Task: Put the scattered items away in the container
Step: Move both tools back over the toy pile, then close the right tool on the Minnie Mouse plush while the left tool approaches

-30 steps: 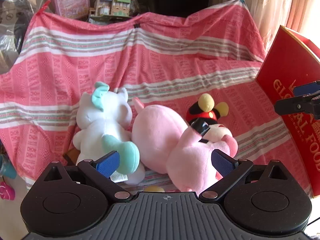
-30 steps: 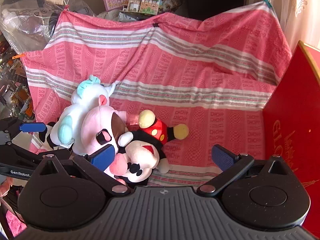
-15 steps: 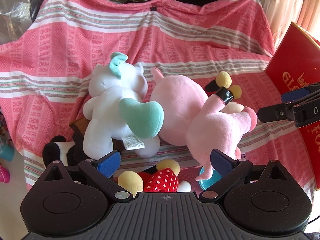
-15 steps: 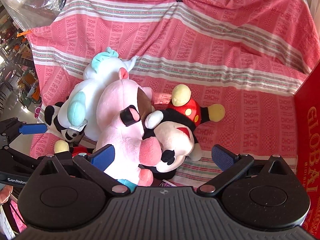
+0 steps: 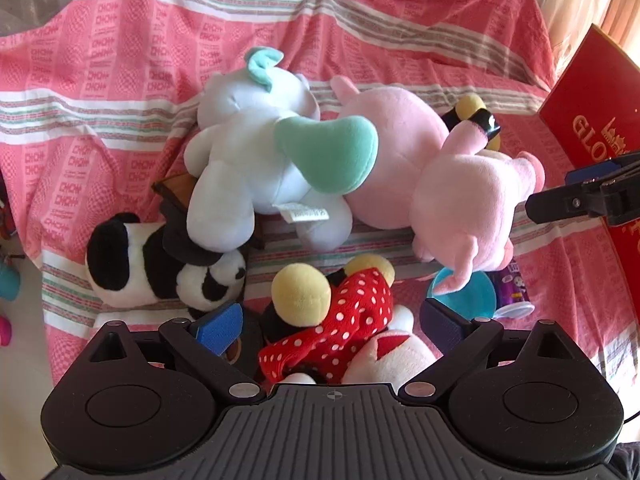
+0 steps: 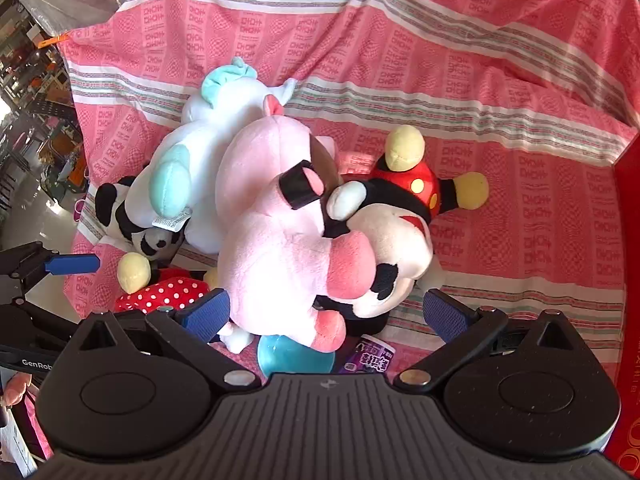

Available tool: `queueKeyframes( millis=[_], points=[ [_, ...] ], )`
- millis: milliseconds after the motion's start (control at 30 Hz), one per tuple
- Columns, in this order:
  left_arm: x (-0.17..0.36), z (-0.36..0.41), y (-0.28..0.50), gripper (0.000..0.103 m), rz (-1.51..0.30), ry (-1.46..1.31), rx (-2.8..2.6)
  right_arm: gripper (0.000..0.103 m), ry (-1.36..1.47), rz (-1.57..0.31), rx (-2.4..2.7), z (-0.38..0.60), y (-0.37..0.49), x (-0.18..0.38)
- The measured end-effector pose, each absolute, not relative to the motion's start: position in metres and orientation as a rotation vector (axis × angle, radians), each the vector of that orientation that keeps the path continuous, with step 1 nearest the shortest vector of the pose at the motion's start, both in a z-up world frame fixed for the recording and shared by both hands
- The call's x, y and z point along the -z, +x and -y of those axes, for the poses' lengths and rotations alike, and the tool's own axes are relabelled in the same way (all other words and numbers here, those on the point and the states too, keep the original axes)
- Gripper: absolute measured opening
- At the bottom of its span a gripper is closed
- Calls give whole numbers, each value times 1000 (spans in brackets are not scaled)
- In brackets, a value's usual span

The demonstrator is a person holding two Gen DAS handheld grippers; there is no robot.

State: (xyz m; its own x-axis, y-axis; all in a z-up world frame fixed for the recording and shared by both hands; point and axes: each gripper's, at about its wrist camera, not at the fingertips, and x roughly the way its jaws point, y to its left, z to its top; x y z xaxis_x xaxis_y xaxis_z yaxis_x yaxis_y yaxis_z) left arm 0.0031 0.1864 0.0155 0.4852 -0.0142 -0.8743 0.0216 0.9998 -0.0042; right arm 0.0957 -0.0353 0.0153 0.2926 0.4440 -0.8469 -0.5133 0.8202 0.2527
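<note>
Plush toys lie piled on a pink striped cloth: a white and teal plush, a pink pig plush, a panda, a mouse plush in a red polka-dot dress and a mouse plush in red shorts. The red box stands at the right. My left gripper is open over the polka-dot plush. My right gripper is open above the pink pig and the mouse plush.
A teal ball and a purple packet lie under the pig's feet. A small dark box sits under the white plush. The cloth's left edge drops to floor clutter. The red box wall borders the right.
Both grippers have tilted down and moved closer over the pile, so the panda, the polka-dot plush, the ball and the packet came into view. Both stay open.
</note>
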Motion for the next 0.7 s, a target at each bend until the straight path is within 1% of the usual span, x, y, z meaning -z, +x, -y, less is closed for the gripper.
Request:
queueKeyframes(
  millis=[233, 333, 500, 533, 567, 700],
  points=[
    [3, -215, -20, 100, -1106, -25, -23, 102, -106, -1083, -728, 8, 86, -24],
    [10, -222, -25, 95, -1119, -24, -49, 102, -115, -1085, -780, -7, 81, -26],
    [22, -231, -27, 83, -1127, 18, -94, 102, -166, -1076, -878, -32, 66, -28],
    [24, -233, -26, 77, -1127, 14, -93, 102, -183, -1068, -894, -36, 62, -27],
    [25, -234, -26, 74, -1125, 11, -90, 102, -199, -1060, -902, -40, 59, -26],
    [34, -240, -22, 75, -1118, -6, -92, 102, -218, -1060, -941, -47, 47, -18]
  ],
)
